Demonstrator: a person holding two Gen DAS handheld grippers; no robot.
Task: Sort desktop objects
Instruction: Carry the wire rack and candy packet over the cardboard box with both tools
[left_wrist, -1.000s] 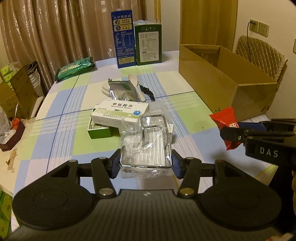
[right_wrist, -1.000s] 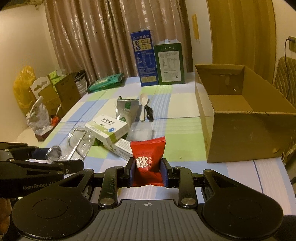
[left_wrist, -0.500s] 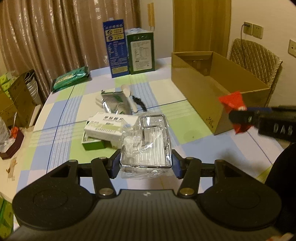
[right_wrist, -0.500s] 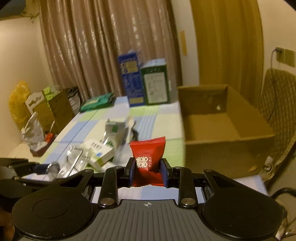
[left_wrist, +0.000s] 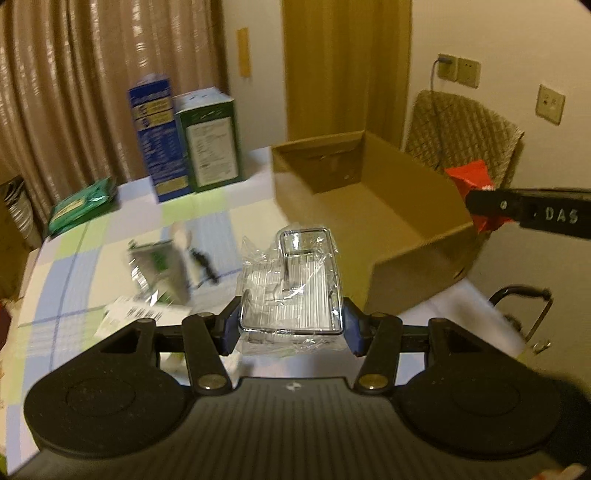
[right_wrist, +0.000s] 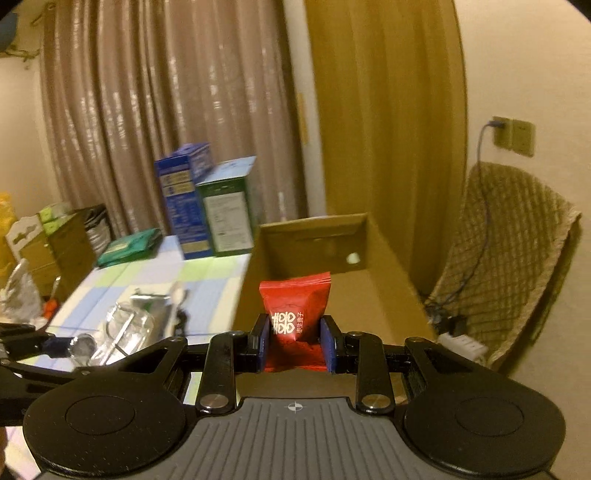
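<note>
Two items carried toward the box

Two things are held at once. A metal rack in clear wrap (left_wrist: 291, 284) is clamped between the pads of the left gripper (left_wrist: 291, 325), gripped across its near end, and is carried above the table (left_wrist: 236, 206), just short of the near wall of the cardboard box (left_wrist: 417, 254). A red packet (right_wrist: 295, 317) is pinched by its lower half in the right gripper (right_wrist: 295, 345), whose jaws stand narrow, and it is seen in front of the open box, near its rim.

The rack is judged stiff and fairly light, its wire frame giving the pads a firm edge. The loose wrap is likely slippery, so a hold on the frame itself, not on the film alone, is to be preferred. Whether anything lies inside the wrap cannot be told through the glare.

The packet is judged soft and very light. It can be crushed by a tight squeeze, and its smooth foil may slide, so the sealed lower seam is the safer place to be taken.

Several items are left on the table: a silver pouch (left_wrist: 157, 266), a white spoon (left_wrist: 183, 236), a green packet (left_wrist: 83, 201) and two upright cartons (left_wrist: 184, 136), blurred in both views.
</note>
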